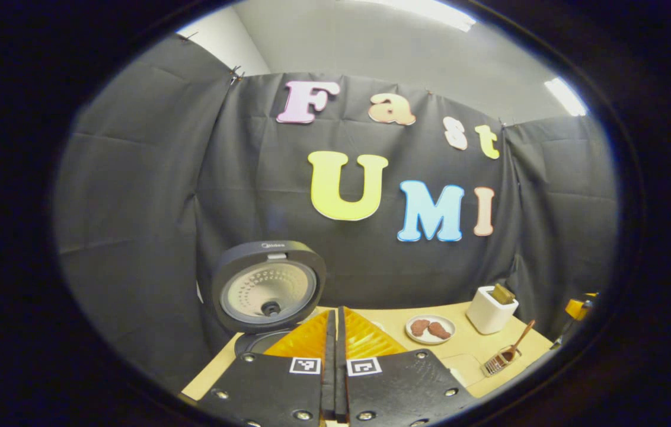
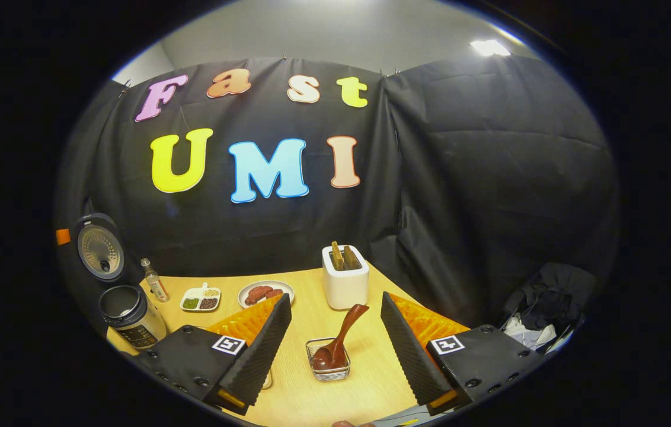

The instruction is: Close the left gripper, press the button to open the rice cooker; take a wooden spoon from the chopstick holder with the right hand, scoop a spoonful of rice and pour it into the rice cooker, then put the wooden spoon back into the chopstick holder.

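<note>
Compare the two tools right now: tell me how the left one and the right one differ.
The left tool has its fingers pressed together; the right tool is spread wide. The left tool sits in front of the rice cooker, whose lid stands open; the right tool faces the wooden spoon in its wire holder. Neither holds anything.

1. My table (image 2: 312, 320) has a pale wood-grain top, smooth and matt.
2. The spoon (image 2: 341, 338) is dark wood with a glossy bowl.
3. The holder (image 2: 328, 359) around it is thin bright metal wire.
4. The cooker (image 2: 131, 320) has a shiny metallic body; its raised lid (image 1: 268, 286) is matt dark plastic with a dull metal inner plate.
5. The toaster (image 2: 345, 283) looks like smooth white plastic.
6. The plate (image 2: 265, 292) is glossy white.
7. The bottle (image 2: 155, 281) is clear and shiny.
8. The wall (image 2: 489, 178) is matt black cloth, creased.
9. My right gripper's (image 2: 335, 332) fingers (image 2: 406, 350) carry ribbed, matt pads.
</note>
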`<state>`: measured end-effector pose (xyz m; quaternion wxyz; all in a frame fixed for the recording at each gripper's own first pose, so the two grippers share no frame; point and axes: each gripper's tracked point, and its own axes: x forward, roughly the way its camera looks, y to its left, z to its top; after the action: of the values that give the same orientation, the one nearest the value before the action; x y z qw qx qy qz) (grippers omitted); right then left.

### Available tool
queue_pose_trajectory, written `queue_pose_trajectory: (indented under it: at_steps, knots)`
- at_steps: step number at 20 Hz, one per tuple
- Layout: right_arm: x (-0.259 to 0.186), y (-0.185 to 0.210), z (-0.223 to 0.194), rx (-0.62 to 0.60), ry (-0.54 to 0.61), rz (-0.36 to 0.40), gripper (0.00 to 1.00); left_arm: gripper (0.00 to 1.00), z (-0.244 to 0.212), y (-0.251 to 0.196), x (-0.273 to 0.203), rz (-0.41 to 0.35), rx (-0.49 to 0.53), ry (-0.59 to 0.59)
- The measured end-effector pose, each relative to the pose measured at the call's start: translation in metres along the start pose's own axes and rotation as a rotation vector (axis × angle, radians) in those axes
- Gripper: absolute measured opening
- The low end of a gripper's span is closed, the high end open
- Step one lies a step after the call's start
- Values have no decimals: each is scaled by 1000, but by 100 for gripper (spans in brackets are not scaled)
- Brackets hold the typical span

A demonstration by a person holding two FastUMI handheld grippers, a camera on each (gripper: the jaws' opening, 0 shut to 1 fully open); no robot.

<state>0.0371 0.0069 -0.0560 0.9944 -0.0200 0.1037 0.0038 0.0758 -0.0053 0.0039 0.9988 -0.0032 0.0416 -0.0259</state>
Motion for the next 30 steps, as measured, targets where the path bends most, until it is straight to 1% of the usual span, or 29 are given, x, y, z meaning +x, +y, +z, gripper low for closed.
queue_pose_trajectory:
  at_steps: [1, 2, 3, 4, 6, 7, 8, 9, 12, 13, 16, 18, 19, 20, 21, 23, 24, 25, 26, 28, 29, 30]
  knots:
    - [1, 2, -1, 3, 9, 4, 97, 0, 1, 1, -10, 1, 2, -23]
    - [1, 3, -3, 1, 17, 8, 98, 0, 3, 2, -18, -1, -27, -50]
    - [2, 4, -4, -6, 22, 9, 94, 7, -4, -4, -27, -14, -65, -48]
    - [3, 5, -5, -13, 27, 12, 94, 7, -12, -7, -36, -20, -81, -39]
    - [7, 7, -5, -13, 36, 24, 94, 6, -30, 0, -46, -2, -44, -21]
    - [11, 8, -6, -8, 42, 30, 94, 20, -31, -1, -47, 1, -26, -18]
    - [16, 8, -9, -2, 55, 34, 97, 35, -29, -3, -47, 4, -18, -14]
    - [22, 8, -12, 4, 70, 38, 94, 49, -28, -6, -47, 11, -12, -12]
    - [43, 4, -19, 47, 109, 48, 94, 92, -24, -9, -42, 58, 26, -20]
    - [50, 4, -20, 75, 123, 58, 98, 92, -22, -14, -41, 66, 34, -25]
    - [77, 1, -36, 154, 194, 75, 97, 92, -19, -28, -33, 89, 36, -26]
    - [94, 0, -47, 183, 241, 86, 98, 92, -24, -33, -29, 116, 46, -13]
    - [103, -1, -53, 190, 268, 92, 98, 94, -28, -34, -28, 131, 48, -4]
    - [112, -1, -61, 199, 294, 96, 98, 92, -29, -37, -27, 139, 52, 4]
    - [120, -2, -69, 214, 325, 99, 98, 92, -30, -38, -25, 153, 59, 13]
    - [133, -4, -88, 264, 387, 93, 98, 94, -31, -32, -23, 203, 67, 21]
    - [138, -4, -98, 291, 414, 92, 98, 92, -31, -28, -23, 232, 60, 23]
    - [144, -6, -106, 310, 438, 89, 98, 94, -34, -25, -25, 256, 47, 34]
    - [148, -6, -115, 322, 460, 86, 98, 92, -39, -23, -26, 277, 33, 48]
    - [160, -6, -131, 335, 502, 97, 98, 92, -48, -18, -27, 320, 14, 74]
    - [166, -7, -136, 335, 517, 102, 98, 94, -52, -16, -28, 341, 10, 86]
    - [172, -9, -141, 333, 529, 104, 98, 92, -55, -14, -30, 359, 8, 99]
